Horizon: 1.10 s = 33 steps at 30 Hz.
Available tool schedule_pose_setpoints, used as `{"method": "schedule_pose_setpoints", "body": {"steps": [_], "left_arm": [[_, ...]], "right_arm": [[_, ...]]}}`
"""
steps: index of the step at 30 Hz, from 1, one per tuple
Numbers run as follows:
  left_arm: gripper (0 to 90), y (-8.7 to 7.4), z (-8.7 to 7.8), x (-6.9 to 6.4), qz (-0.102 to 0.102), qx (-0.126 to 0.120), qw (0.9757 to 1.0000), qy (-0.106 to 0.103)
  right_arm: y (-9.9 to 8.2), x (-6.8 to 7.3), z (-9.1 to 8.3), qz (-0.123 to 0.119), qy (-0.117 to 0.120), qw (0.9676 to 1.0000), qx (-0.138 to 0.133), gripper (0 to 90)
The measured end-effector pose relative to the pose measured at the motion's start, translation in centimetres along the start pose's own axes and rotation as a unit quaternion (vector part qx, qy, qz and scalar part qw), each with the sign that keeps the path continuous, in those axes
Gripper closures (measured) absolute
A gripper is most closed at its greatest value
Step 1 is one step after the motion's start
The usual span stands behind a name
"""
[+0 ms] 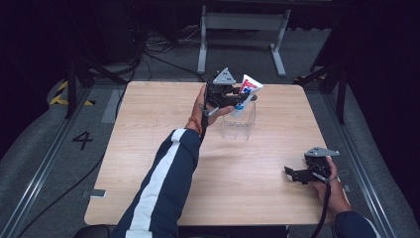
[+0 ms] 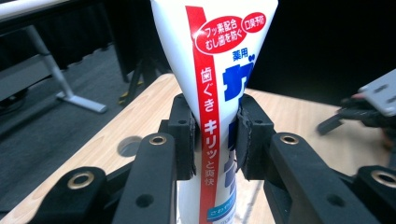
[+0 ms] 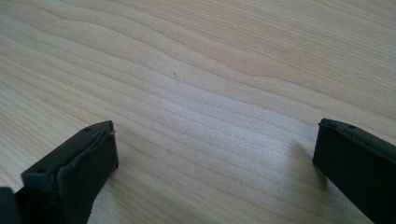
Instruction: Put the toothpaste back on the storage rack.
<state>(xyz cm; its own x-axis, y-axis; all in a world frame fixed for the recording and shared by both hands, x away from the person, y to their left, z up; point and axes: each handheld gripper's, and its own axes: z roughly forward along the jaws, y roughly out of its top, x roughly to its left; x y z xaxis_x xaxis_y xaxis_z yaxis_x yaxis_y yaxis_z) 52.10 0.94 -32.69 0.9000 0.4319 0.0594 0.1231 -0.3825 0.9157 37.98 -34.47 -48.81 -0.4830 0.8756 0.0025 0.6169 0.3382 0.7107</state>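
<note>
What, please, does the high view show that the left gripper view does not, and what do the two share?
High view alone: a clear holder under the tube, the person's striped sleeve, and the whole table. Left gripper view alone: the tube's print close up, red stripe and blue letters, and a round hole in the tabletop. Both: the left gripper shut on the tube, and the right gripper farther off, with its jaws apart.

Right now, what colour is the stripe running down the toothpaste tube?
Red, on a white toothpaste tube with blue lettering; clearest in the left gripper view.
</note>
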Motion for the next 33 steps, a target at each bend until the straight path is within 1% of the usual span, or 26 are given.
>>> {"method": "schedule_pose_setpoints", "body": {"steps": [1,4,6,8,10,11,13,15,17,19,21,24,27,28,32,33], "left_arm": [[71.8,-0.1,0.2,0.2,0.002,-0.002,1.0,-0.001],[71.7,-0.5,0.6,0.3,-0.005,-0.01,0.9999,-0.002],[71.7,-0.8,1.0,0.4,-0.009,-0.01,0.9999,-0.001],[71.7,-1.2,1.3,0.6,-0.01,-0.008,0.9999,0.0],[71.6,-2.0,1.6,0.9,-0.02,-0.003,0.9998,0.005],[71.5,-2.0,1.6,0.9,-0.02,-0.003,0.9998,0.005],[71.5,-2.6,1.8,1.2,-0.022,0.001,0.9997,0.009],[71.5,-3.4,2.0,1.5,-0.03,0.003,0.9995,0.013],[71.3,-4.0,2.2,1.7,-0.04,0.004,0.9991,0.012],[71.2,-4.7,2.4,2.1,-0.054,0.002,0.9985,0.011],[71.1,-5.4,2.6,2.2,-0.06,0.008,0.998,0.015],[71.0,-6.2,2.7,2.3,-0.063,0.015,0.9978,0.016],[70.9,-6.7,2.8,2.2,-0.062,0.018,0.9977,0.019],[70.8,-6.8,2.8,2.2,-0.065,0.018,0.9976,0.017],[70.5,-7.1,3.1,1.9,-0.054,0.032,0.9979,0.015],[70.3,-7.2,3.1,1.7,-0.055,0.034,0.9978,0.015]], "right_arm": [[0.0,0.0,0.0,0.001,0.0,1.0,0.0,0.0],[0.0,0.0,0.0,0.001,0.0,1.0,0.0,0.0],[0.0,0.0,0.0,0.001,0.0,1.0,0.0,0.0],[0.0,0.0,0.0,0.001,0.0,1.0,0.0,0.0],[0.0,0.0,0.0,0.001,0.0,1.0,0.0,0.0],[0.0,0.0,0.0,0.001,0.0,1.0,0.0,0.0],[0.0,0.0,0.0,0.001,0.0,1.0,0.0,0.0],[0.0,0.0,0.0,0.001,0.0,1.0,0.0,0.0],[0.0,0.0,0.0,0.0,0.0,1.0,0.0,0.0],[0.0,0.0,0.0,-0.001,0.001,1.0,0.0,0.0],[0.0,0.0,0.0,0.002,0.002,1.0,0.0,0.0],[0.0,0.0,0.0,0.001,0.002,1.0,0.0,0.0],[0.0,0.0,0.0,0.001,0.001,1.0,0.0,0.0],[0.0,0.0,0.0,0.001,0.001,1.0,0.0,0.0],[0.0,0.0,0.0,0.001,0.002,1.0,0.0,0.0],[0.0,0.0,0.0,0.0,0.001,1.0,0.0,0.0]]}}
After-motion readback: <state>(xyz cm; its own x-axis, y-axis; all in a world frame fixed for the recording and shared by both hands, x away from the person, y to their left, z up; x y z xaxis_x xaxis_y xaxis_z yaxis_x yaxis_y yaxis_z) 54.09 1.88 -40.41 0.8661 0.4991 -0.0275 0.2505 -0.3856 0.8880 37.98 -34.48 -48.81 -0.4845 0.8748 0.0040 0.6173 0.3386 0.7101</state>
